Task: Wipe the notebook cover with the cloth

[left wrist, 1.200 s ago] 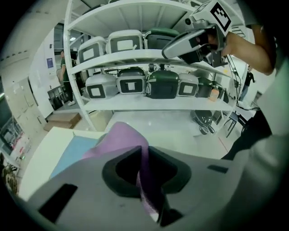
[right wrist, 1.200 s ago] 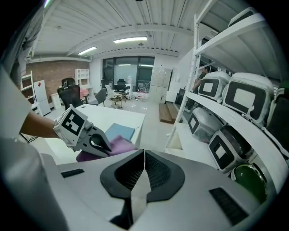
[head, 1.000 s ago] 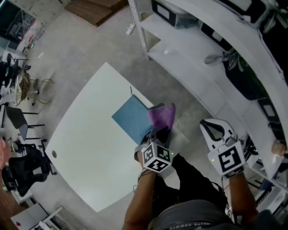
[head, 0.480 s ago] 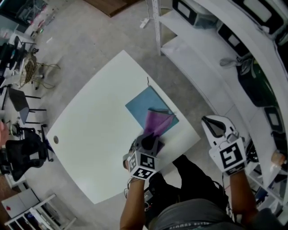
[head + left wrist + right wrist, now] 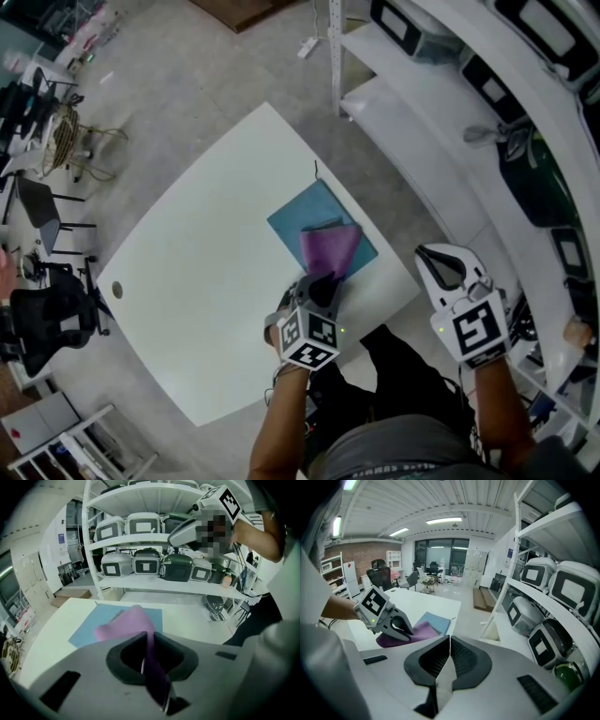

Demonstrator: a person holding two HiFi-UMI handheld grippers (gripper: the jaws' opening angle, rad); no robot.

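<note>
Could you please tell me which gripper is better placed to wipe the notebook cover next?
Left. The left gripper is shut on the purple cloth lying on the blue notebook; the right gripper is shut, empty, beside the table.

- One bench, white.
- One notebook, blue, near the centre of the head view.
- One cloth, purple, at the notebook's 5 o'clock side.
- Two grippers: the left hand-held gripper at 6 o'clock, the right hand-held gripper at 4 o'clock.
- One shelf unit, white, at 2 o'clock.
</note>
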